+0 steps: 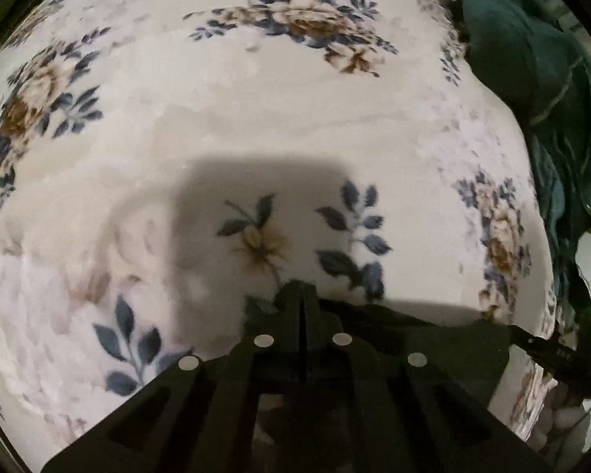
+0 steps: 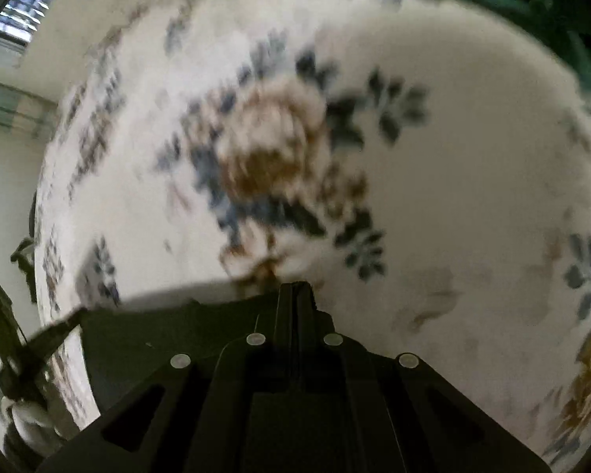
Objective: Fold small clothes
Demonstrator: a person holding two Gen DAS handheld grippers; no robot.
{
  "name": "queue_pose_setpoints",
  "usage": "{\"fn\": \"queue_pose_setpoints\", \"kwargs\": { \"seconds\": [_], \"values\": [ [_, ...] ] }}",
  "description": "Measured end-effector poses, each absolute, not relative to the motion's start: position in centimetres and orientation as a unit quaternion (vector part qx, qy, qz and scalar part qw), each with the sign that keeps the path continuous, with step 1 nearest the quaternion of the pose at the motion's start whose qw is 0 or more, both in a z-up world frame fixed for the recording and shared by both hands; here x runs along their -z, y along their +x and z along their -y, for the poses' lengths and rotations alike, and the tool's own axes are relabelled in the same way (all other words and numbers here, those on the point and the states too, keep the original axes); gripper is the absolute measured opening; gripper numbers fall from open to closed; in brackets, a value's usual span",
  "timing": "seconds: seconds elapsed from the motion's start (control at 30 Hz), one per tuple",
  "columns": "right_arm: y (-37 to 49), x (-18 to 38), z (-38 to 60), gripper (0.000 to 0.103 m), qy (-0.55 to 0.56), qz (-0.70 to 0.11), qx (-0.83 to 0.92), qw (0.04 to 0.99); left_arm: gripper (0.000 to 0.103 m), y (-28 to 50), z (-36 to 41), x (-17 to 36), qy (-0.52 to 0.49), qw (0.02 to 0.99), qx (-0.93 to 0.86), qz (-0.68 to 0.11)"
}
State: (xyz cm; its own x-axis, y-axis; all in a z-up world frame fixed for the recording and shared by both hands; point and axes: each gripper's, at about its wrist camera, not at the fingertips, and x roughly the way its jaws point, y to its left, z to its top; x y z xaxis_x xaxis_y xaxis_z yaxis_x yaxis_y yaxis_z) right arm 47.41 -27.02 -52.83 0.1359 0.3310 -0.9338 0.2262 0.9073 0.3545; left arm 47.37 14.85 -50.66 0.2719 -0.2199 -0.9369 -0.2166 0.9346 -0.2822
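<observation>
1. A dark green garment (image 1: pixel 413 339) is hanging stretched between the two claws, low over the floral cloth; in the left wrist view it is running from the fingertips off to the right, and in the right wrist view the same garment (image 2: pixel 169 339) is running from the fingertips off to the left.
2. The left claw (image 1: pixel 303 295) is pinching one edge of this garment, its two fingers pressed together on the fabric with only a thin seam showing between them.
3. The right claw (image 2: pixel 295 295) is pinching the opposite edge in the same way, fingers pressed tight on the cloth.
4. Each claw is appearing at the margin of the other's view, at the far end of the stretched garment.
5. A white cloth with blue and brown flowers (image 1: pixel 256 118) is covering the surface below; whether it is a bed or a bench cannot be told. The right wrist view is showing it blurred.
6. A heap of teal-green clothes (image 1: pixel 532 79) is lying at the far right edge of that cloth.
7. A pale wall and a window with slats (image 2: pixel 27 4) are showing at the upper left of the right wrist view.
</observation>
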Motion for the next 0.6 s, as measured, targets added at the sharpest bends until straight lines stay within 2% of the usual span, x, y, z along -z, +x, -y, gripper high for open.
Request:
{"fn": "queue_pose_setpoints", "kwargs": {
  "seconds": [0.1,0.13,0.17,0.2,0.23,0.27,0.3,0.5,0.53,0.57,0.6],
  "values": [
    [45.9,52.5,28.9,0.008,0.282,-0.667,-0.064,0.687,0.002,45.2,-14.5,49.2,-0.17,0.781,0.017,-0.601],
    [44.5,51.7,29.8,0.025,0.297,-0.663,-0.071,0.683,0.007,44.3,-14.3,48.9,-0.157,0.781,0.011,-0.605],
    [43.1,51.0,30.5,0.047,0.305,-0.662,-0.067,0.681,0.013,43.1,-14.0,48.5,-0.145,0.783,0.009,-0.604],
    [41.5,50.5,31.0,0.049,0.314,-0.663,-0.059,0.677,0.038,41.9,-13.8,48.3,-0.139,0.783,0.01,-0.607],
    [39.3,50.1,31.6,0.049,0.332,-0.666,-0.053,0.666,0.071,40.4,-13.7,48.3,-0.138,0.778,0.009,-0.612],
    [37.4,49.9,31.8,0.049,0.345,-0.674,-0.05,0.651,0.083,39.1,-13.7,48.4,-0.144,0.774,0.003,-0.616],
    [35.8,49.9,31.8,0.049,0.354,-0.68,-0.045,0.64,0.087,38.0,-13.8,48.4,-0.147,0.772,-0.004,-0.619],
    [28.5,52.2,30.7,0.049,0.373,-0.708,-0.01,0.599,0.087,31.7,-13.8,49.8,-0.153,0.749,-0.052,-0.643],
    [28.0,52.6,30.2,0.042,0.371,-0.705,-0.004,0.604,0.087,31.2,-13.7,50.1,-0.155,0.744,-0.056,-0.648],
    [27.7,52.6,29.9,0.008,0.371,-0.697,-0.002,0.614,0.087,30.7,-13.7,50.4,-0.156,0.739,-0.06,-0.652],
    [27.6,52.5,29.4,0.007,0.361,-0.695,0.001,0.621,0.087,30.5,-13.7,50.5,-0.157,0.739,-0.063,-0.653]
  ]
}}
